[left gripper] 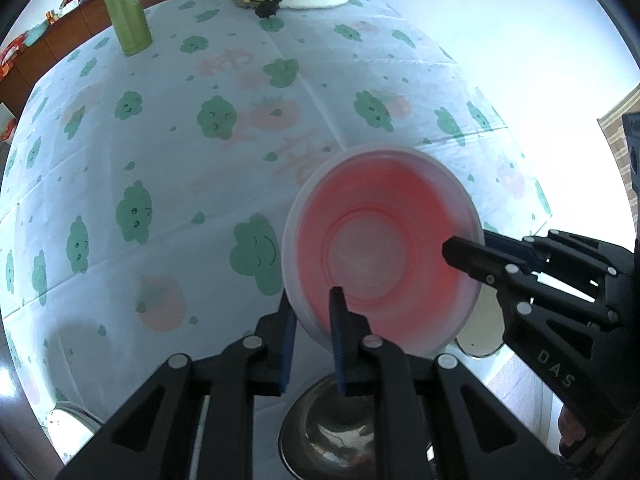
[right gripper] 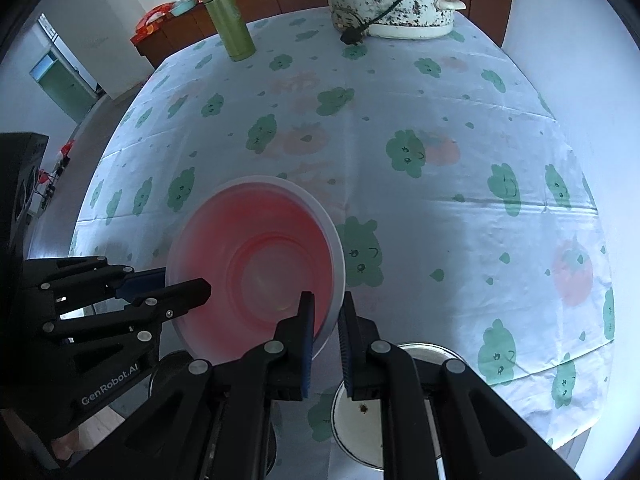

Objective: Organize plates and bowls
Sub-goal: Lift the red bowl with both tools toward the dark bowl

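Pink bowl (left gripper: 380, 248): sitting in the lower centre-right of the left wrist view and the lower centre-left of the right wrist view (right gripper: 256, 264), tilted, its translucent rim blurred, raised above the patterned tablecloth (left gripper: 180, 152).
Left gripper (left gripper: 312, 320): its 2 fingers are closing narrowly on the bowl's near rim at the bottom of its own view, 1 blue pad outside the wall and 1 inside; in the right wrist view it is reaching in from the lower left edge (right gripper: 168, 292).
Right gripper (right gripper: 326, 320): its jaws are pinching the bowl's lower right rim, nearly together, 1 pad inside and 1 outside; in the left wrist view it is coming in from the right edge (left gripper: 468, 252), 1 fingertip lying over the pink interior.
Metal bowl (left gripper: 340, 436): showing at the bottom centre of the left wrist view, below the pink bowl and partly behind the left gripper.
White dish (right gripper: 360, 412): lying at the bottom centre of the right wrist view, behind the right gripper.
Green flask (right gripper: 230, 24): standing upright at the upper left.
Speckled pot (right gripper: 392, 4): resting at the top centre, a black cord (right gripper: 384, 4) draping over it.
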`<state>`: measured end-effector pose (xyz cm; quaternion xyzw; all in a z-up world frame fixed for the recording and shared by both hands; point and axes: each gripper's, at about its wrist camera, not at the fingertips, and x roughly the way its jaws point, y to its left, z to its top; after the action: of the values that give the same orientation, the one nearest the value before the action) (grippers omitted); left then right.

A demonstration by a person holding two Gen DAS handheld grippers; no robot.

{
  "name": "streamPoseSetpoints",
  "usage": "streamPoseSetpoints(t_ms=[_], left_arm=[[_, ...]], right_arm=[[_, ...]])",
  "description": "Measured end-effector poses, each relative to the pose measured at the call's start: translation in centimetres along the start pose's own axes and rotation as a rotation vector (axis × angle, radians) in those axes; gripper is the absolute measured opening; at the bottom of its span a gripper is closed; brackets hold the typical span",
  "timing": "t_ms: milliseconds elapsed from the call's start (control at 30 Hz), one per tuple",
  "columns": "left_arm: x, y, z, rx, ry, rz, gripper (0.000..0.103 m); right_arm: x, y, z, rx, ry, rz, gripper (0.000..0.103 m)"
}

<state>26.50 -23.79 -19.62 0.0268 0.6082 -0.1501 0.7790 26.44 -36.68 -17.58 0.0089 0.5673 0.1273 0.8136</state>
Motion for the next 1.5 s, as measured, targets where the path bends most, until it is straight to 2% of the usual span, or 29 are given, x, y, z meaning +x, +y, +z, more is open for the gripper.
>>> streamPoseSetpoints(t_ms=[767,1500], left_arm=[[-3.3,0.8,-3.3,0.004,-0.029,0.005,0.014],[-5.0,1.0,-5.9,0.032,-0.031,-0.004,0.014]], right_arm=[[-3.2,3.5,-2.2,-0.049,-0.032,0.000,0.013],[-4.4,5.2,-4.4,-0.057,-0.031,-0.002,0.013]])
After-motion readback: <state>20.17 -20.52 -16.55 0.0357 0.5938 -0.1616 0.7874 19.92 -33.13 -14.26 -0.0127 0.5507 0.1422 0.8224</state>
